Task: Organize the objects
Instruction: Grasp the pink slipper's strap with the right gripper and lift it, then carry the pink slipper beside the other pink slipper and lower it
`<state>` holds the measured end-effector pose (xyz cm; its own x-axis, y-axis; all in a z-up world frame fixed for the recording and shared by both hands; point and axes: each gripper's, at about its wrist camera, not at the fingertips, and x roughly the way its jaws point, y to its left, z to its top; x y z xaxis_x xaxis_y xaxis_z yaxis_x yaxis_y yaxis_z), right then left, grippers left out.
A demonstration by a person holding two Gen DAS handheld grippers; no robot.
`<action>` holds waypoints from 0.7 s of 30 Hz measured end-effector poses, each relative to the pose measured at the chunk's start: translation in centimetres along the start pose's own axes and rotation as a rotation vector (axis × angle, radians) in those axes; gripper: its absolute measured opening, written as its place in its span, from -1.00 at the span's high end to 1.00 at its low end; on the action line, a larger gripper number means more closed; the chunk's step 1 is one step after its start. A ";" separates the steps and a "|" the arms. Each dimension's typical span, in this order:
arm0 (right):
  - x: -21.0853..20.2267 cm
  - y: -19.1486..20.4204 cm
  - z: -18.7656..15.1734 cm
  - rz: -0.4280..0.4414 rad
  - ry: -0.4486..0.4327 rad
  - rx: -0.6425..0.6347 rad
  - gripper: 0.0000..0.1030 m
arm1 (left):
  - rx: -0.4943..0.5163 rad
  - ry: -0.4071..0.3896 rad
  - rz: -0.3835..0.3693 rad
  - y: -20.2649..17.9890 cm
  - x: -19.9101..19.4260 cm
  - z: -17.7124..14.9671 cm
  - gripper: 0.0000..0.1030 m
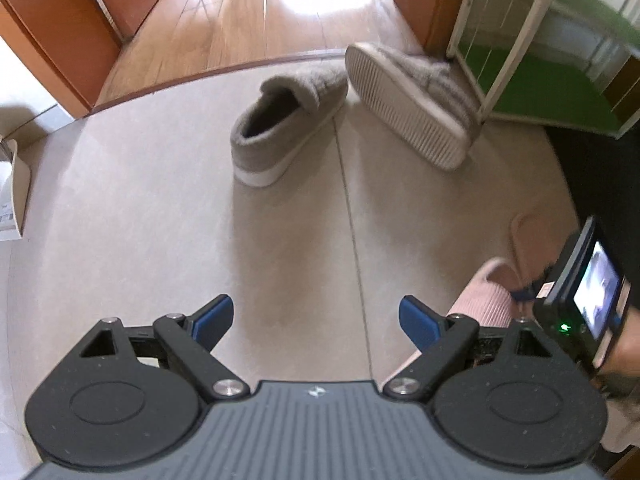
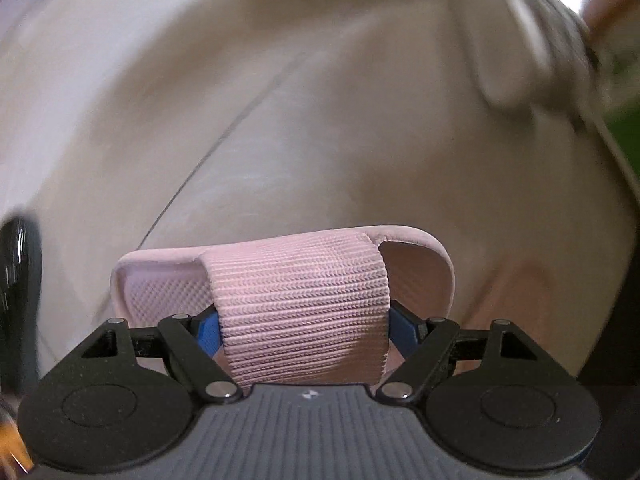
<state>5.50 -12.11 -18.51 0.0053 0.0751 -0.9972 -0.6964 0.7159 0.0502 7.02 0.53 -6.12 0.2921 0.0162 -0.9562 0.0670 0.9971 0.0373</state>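
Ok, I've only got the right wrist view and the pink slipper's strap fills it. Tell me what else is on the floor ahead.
Observer: A grey slipper stands upright on the tiles, sole down.
Operator: Find its partner.
Observer: The second grey slipper is tipped on its side, ribbed sole showing, right beside the white rack.
Operator: Report the left gripper.
Observer: The left gripper has its jaws wide apart with nothing between them, over bare tile.
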 end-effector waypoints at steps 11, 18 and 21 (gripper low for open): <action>-1.6 -3.5 -1.8 0.134 -0.030 0.453 -0.99 | -0.007 -0.029 -0.020 0.0 -0.9 0.4 -0.74; -3.4 -1.9 -1.0 0.120 -0.109 0.144 -1.00 | -0.007 -0.028 -0.022 0.0 -0.8 0.4 -0.74; -3.2 0.4 -0.6 0.086 -0.111 -0.141 -1.00 | -0.004 -0.022 -0.016 -0.1 -0.6 0.4 -0.74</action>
<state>4.83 -12.48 -15.37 0.0153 0.2138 -0.9768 -0.7910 0.6001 0.1189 7.22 0.42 -5.44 0.3117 -0.0017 -0.9502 0.0678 0.9975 0.0205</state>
